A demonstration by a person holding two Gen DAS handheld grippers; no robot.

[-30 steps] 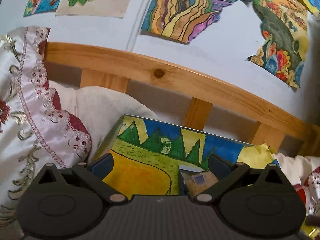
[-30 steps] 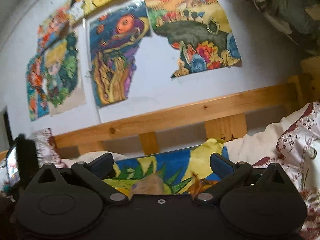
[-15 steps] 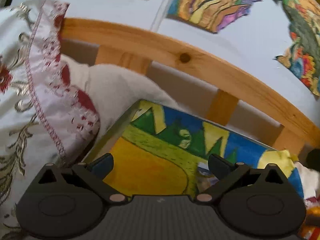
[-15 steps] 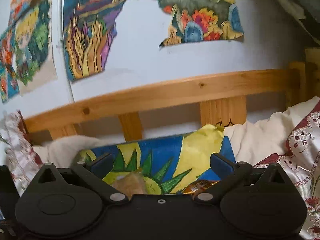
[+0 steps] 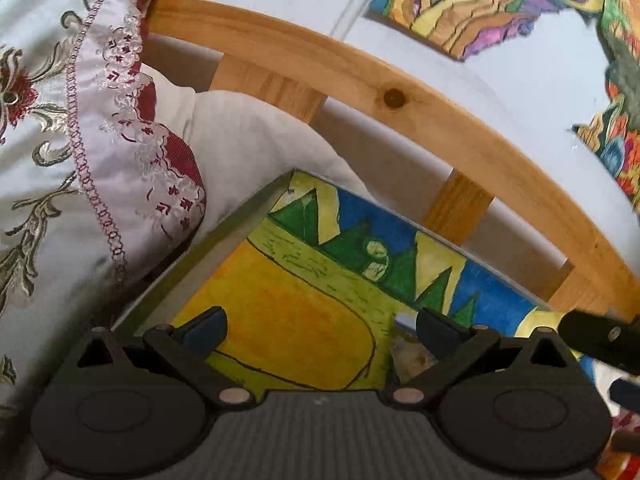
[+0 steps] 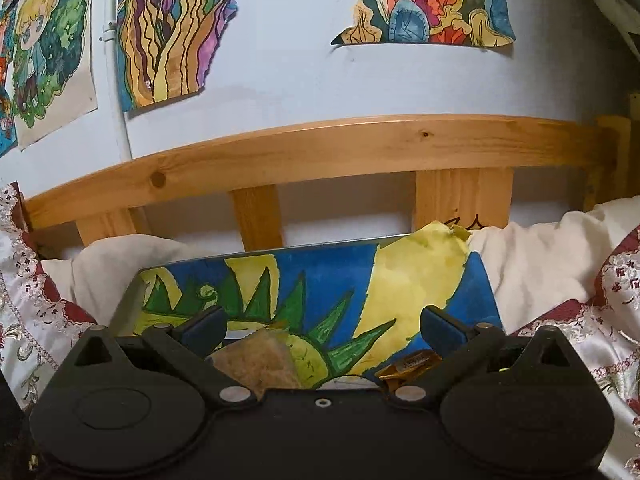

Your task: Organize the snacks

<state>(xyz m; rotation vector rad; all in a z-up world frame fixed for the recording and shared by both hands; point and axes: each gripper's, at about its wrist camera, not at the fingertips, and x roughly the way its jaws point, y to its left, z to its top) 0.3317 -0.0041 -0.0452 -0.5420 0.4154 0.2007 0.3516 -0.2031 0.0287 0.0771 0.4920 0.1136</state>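
Note:
A flat board covered with a painted landscape (image 5: 304, 304) lies on the bed, seen again as the painted board (image 6: 320, 284) in the right wrist view. My left gripper (image 5: 320, 326) hangs open over its yellow part, holding nothing. A small snack packet (image 5: 408, 354) peeks out beside its right finger. My right gripper (image 6: 322, 326) is open above the board too. A tan snack piece (image 6: 256, 364) lies between its fingers, low near the body, and a gold-wrapped snack (image 6: 408, 364) sits by the right finger. The right gripper's black edge (image 5: 600, 340) shows at the left view's right side.
A wooden bed rail (image 6: 320, 152) runs behind the board, under a wall with coloured drawings (image 6: 168, 32). Embroidered white and red pillows (image 5: 72, 128) crowd the left, a white cushion (image 5: 256, 148) behind the board, and more bedding (image 6: 560, 256) on the right.
Both cameras have tilted downward and moved closer to the board, so the wall drawings slid up and the board grew larger. Both grippers stayed open.

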